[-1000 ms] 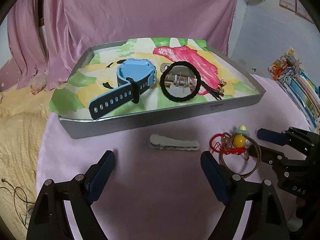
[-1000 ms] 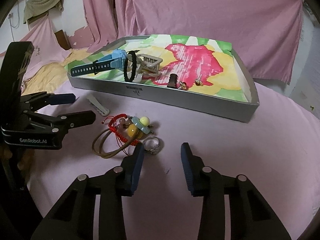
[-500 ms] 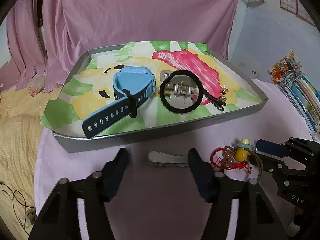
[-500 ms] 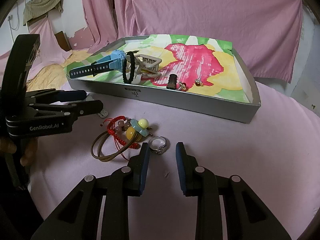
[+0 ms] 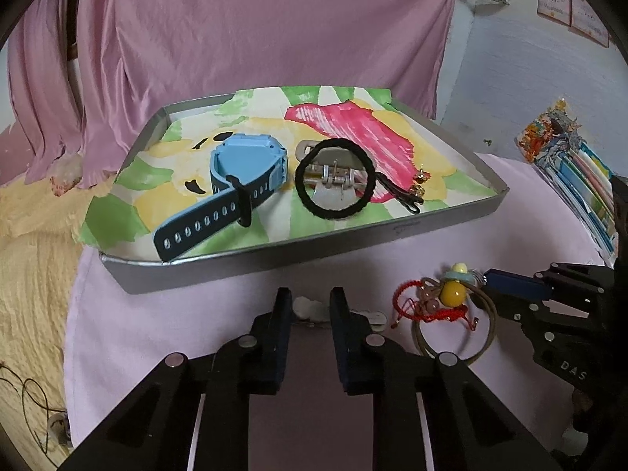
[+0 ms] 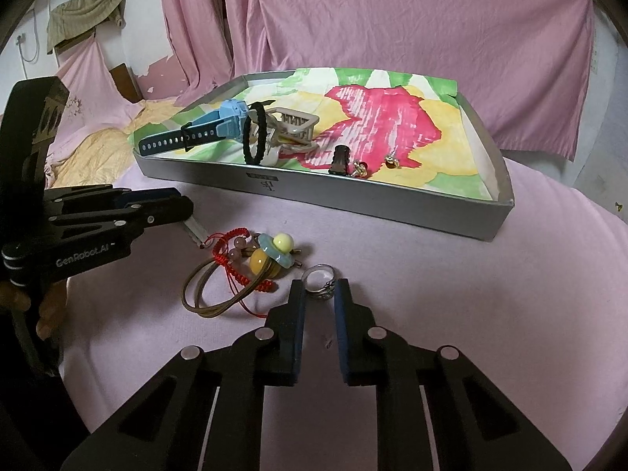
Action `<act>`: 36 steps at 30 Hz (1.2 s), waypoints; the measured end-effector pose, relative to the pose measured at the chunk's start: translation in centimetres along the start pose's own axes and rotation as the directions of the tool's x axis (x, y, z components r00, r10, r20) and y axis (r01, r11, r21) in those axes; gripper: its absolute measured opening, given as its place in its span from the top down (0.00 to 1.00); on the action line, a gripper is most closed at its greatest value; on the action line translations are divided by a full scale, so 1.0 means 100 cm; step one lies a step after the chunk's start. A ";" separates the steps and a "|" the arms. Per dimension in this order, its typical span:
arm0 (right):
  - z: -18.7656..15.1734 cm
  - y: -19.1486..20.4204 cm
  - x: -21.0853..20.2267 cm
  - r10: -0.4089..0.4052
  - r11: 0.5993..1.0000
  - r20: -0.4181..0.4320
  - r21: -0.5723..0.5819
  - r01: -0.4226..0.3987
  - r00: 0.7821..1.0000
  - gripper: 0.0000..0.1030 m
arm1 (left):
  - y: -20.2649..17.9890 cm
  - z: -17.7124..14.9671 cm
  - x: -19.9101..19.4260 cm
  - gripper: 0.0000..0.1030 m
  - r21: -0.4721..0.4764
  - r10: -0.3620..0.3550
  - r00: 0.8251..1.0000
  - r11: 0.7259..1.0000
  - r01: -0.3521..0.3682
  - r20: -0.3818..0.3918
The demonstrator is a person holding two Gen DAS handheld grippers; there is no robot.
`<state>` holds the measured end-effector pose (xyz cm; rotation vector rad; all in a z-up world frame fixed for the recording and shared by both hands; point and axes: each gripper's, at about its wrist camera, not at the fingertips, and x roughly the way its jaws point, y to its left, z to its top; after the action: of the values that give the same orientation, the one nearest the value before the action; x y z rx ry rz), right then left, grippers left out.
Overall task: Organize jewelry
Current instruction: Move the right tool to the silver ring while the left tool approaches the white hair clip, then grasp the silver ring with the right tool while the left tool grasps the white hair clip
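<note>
Hair clip (image 5: 314, 308), pale: largely hidden behind the fingers of the left gripper (image 5: 311, 302); only scalloped parts are seen between and to the right of the pads. The narrowed pads stand on either side of it; contact cannot be confirmed.

Ring (image 6: 320, 278), silver: its near edge is covered by the tips of the right gripper (image 6: 318, 294), which are drawn close on either side of it; whether it is actually pinched cannot be told.

Tangle of bracelets (image 6: 239, 271) (red cord, brown loops, yellow and pale beads): lying on the pink cloth (image 6: 431, 274) between the two grippers, just left of the ring.

Tray (image 5: 274, 259), grey, lined with painted paper: set on the far side of the cloth. Held inside: a blue watch (image 5: 235, 180) at the left, a black hair tie (image 5: 333, 180) resting over a beige claw clip (image 5: 329, 188), a dark strap (image 5: 396, 192) and small earrings (image 5: 422, 180) at the right (details too small to make out).

Left gripper, seen from the right wrist view: held low and level over the cloth, with a person's fingers (image 6: 47, 314) partly seen under the handle.

Stack of colourful packets (image 5: 569, 180): cut off at the right edge.
</note>
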<state>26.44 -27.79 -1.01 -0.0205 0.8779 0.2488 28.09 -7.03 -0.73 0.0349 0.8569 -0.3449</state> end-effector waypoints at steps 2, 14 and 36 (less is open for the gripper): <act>-0.001 0.000 -0.001 0.002 1.000 0.003 -0.001 -0.002 1.000 0.87 | 0.000 -0.002 -0.003 0.84 -0.006 -0.002 1.000 1.000 0.002 0.005; -0.004 -0.004 -0.001 0.021 0.999 0.013 0.029 -0.021 1.000 0.95 | -0.007 -0.018 -0.022 0.94 -0.027 -0.056 0.997 0.998 0.058 0.053; 0.016 0.003 0.013 -0.005 0.998 -0.011 -0.058 0.005 1.000 0.75 | -0.029 -0.032 -0.012 0.97 0.036 -0.099 0.995 0.994 0.100 -0.022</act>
<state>28.41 -27.04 -0.92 -0.0782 0.8817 0.2698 24.13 -8.92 -1.59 0.0299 0.8741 -0.4548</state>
